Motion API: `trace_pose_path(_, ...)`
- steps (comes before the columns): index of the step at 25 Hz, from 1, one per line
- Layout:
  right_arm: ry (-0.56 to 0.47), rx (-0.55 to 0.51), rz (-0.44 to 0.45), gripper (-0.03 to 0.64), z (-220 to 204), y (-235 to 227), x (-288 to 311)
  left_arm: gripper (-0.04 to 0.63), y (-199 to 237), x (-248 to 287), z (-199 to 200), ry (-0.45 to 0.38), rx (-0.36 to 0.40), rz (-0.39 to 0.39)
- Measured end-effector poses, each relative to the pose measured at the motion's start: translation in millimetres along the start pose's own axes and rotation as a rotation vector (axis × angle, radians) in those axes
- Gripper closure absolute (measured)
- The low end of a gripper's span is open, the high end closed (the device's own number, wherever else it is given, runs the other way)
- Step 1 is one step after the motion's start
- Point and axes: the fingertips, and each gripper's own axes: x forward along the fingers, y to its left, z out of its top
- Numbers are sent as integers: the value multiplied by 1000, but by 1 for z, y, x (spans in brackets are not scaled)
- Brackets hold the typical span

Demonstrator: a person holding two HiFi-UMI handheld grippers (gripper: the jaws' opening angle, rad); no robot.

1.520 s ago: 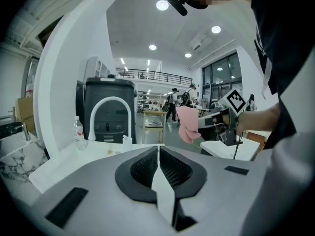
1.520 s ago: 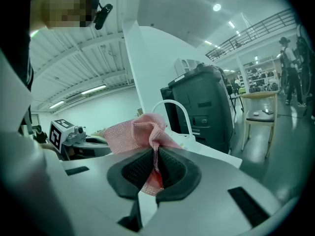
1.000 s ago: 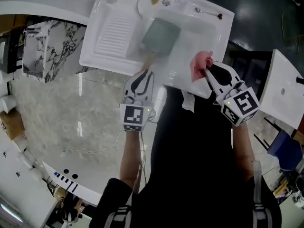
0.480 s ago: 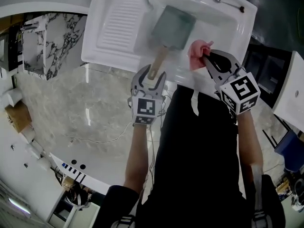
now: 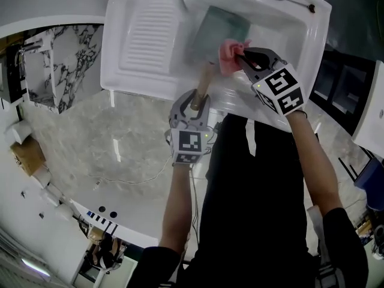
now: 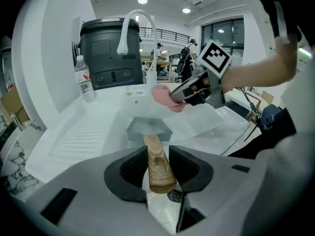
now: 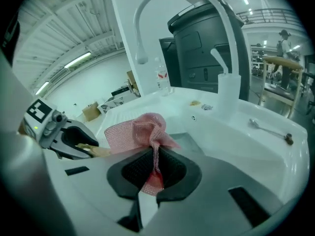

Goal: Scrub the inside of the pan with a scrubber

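**Pan gripped by the handle, scrubber over the basin**

Closest to me, the left gripper (image 5: 193, 101) has just been closing. Its pads now sit against both sides of the wooden pan handle (image 6: 158, 163), with the butt end of the handle between the jaws. The handle runs away from me to the grey square pan (image 5: 223, 26), which sits down in the basin of the white sink (image 5: 303, 38).

The right gripper (image 5: 243, 57) comes in from the right, clamped narrow on a pink mesh scrubber (image 5: 228, 53). A fold of the mesh is pinched between the pads and the rest bunches out in front. The scrubber hangs over the near part of the pan (the left gripper view shows a gap between them).

To the left of the basin is the ribbed draining board (image 5: 147, 32). Further back, the curved white faucet (image 6: 132, 23) rises from the rim, a spoon (image 5: 293, 1) lies on the far ledge, and a water bottle (image 6: 85, 82) stands at the back left corner.
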Motion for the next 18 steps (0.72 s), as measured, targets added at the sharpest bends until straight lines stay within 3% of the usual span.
trace_pose_path(8, 80, -141, -4, 578, -21, -21, 87, 440, -2, 4, -1, 36, 19, -21)
trace_pose_path(11, 102, -182, 61, 577, -25, -18, 115, 440, -3, 6, -3, 58, 20, -35)
trace_pose_path(18, 136, -189, 233, 577, -28, 0, 153, 443, -1, 7, -5, 81, 2, 26)
